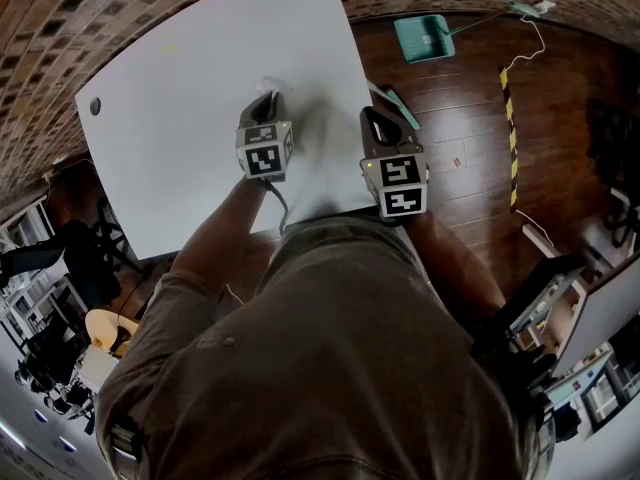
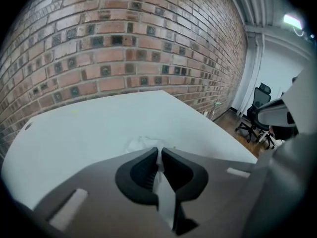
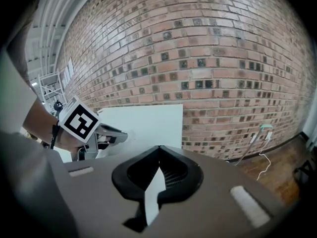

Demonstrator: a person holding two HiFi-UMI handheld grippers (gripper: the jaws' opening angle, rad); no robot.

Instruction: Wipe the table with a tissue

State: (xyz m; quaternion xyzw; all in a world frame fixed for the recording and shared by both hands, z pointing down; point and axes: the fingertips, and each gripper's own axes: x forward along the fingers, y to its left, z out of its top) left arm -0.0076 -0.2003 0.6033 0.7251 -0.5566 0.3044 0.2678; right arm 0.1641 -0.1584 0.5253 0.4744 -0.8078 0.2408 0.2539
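Tissue (image 1: 268,85) lies crumpled and white on the white table (image 1: 190,78), hard to pick out against the surface, roughly in the middle of the tabletop. In the left gripper view its rumpled edge (image 2: 142,144) pokes out just past the jaw tips. The left gripper (image 1: 265,98) is pressed down there with its jaws clamped on the tissue. The bare tabletop spreads around it, with nothing in the way.

The right gripper (image 1: 376,118) hangs at the table's right edge, well apart from the tissue. Its jaws (image 3: 159,148) are together with nothing between them. Its own view looks across at the left gripper (image 3: 119,135) and the table.

A brick wall (image 2: 124,43) runs along the far side of the table. To the right, on the wood floor (image 1: 460,108), lie a teal dustpan (image 1: 422,36), a white cable (image 1: 532,48) and a strip of yellow-and-black tape (image 1: 512,138). An office chair (image 2: 258,108) stands beyond the table's corner.
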